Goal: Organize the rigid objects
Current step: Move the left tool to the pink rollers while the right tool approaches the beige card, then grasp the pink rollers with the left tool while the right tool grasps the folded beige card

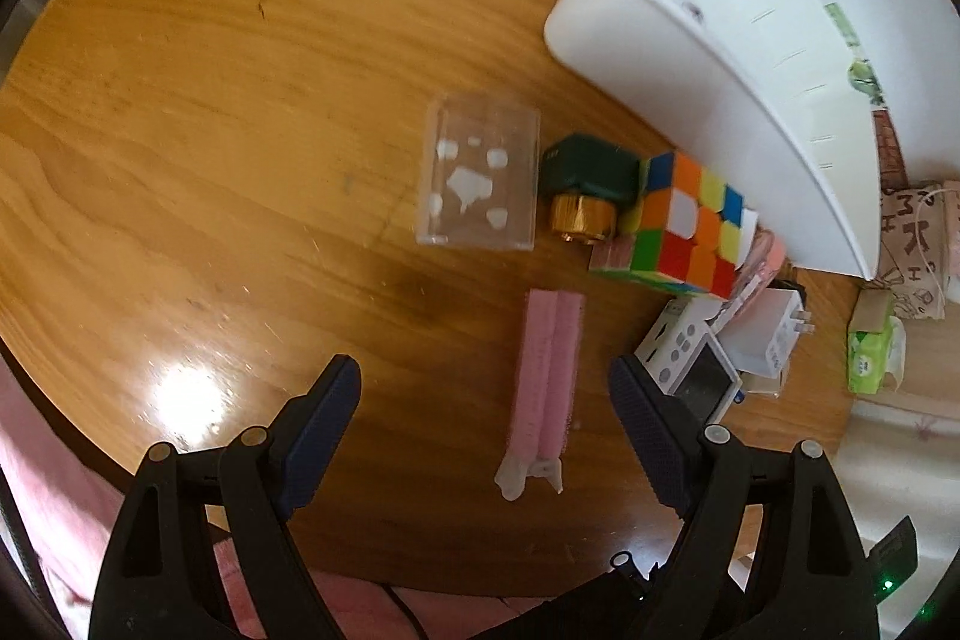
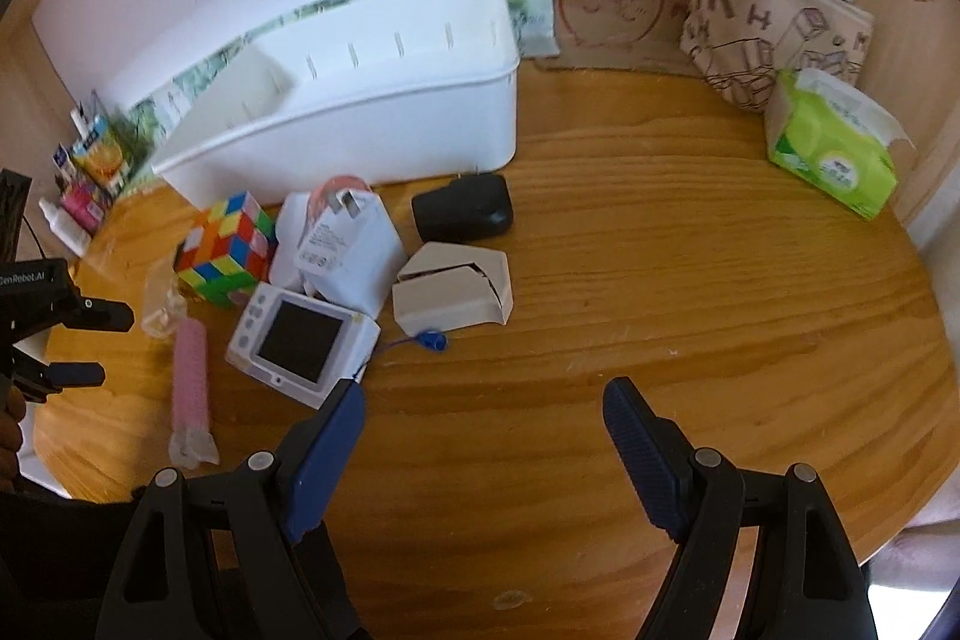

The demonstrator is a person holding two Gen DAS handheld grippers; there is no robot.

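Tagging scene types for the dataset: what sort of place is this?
Most likely a home desk or table against a wall, not a lab. A wooden tabletop holds personal clutter: a puzzle cube, a white storage bin, a green tissue pack and a printed fabric pouch.

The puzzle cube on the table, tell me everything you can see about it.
The puzzle cube is a three-by-three twisty cube, apparently glossy plastic, with scrambled red, orange, yellow, green, blue and white tiles. It sits unheld on the wooden table just in front of the white storage bin, tilted, seemingly propped partly on a small flat item beneath. A white charger plug lies against one side; a dark green bottle with a gold cap lies at the other. No claw touches it.
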